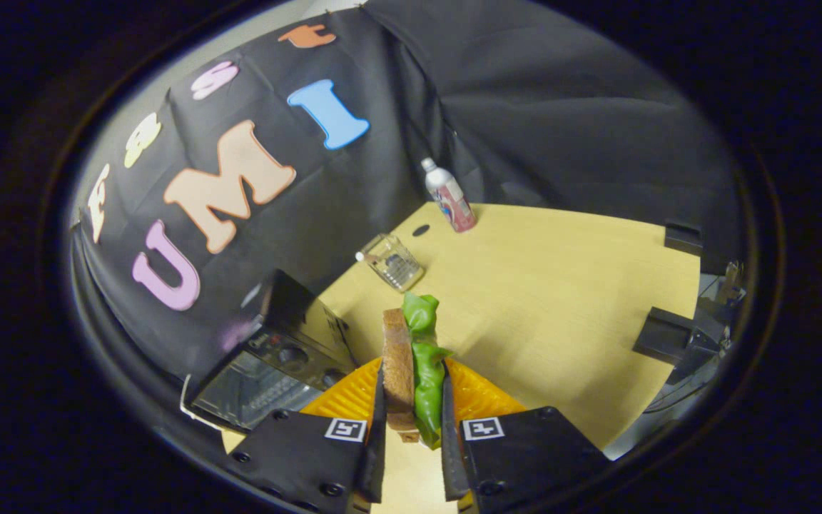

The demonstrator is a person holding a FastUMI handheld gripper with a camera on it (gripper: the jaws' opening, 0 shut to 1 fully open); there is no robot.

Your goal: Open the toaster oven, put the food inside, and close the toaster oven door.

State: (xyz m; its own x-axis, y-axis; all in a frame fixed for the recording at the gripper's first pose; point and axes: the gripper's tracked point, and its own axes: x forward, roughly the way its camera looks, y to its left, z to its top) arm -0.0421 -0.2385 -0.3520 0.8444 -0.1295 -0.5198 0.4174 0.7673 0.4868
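Brown bread and green lettuce make up the sandwich [411, 371], which stands on edge between the two fingers of the tongs [411, 428]; both fingers press on its sides, so the tongs are clamped on it. The bread slice faces the left finger and the lettuce the right, with the leaf sticking out past the bread at the far end. The sandwich is held above the pale wooden surface [561, 300], clear of it.

Just beside the tongs on the left sits the black toaster oven [275, 364], its glass door lying open and flat toward the camera, its control knobs on the panel next to the cavity. Beyond the fingers, near the booth's wall, a clear glass container [394, 262] rests on the surface, and farther back a bottle [448, 194] with a white cap and a pink label stands upright. Two dark blocks [664, 332] sit at the surface's right edge, well apart from the food.
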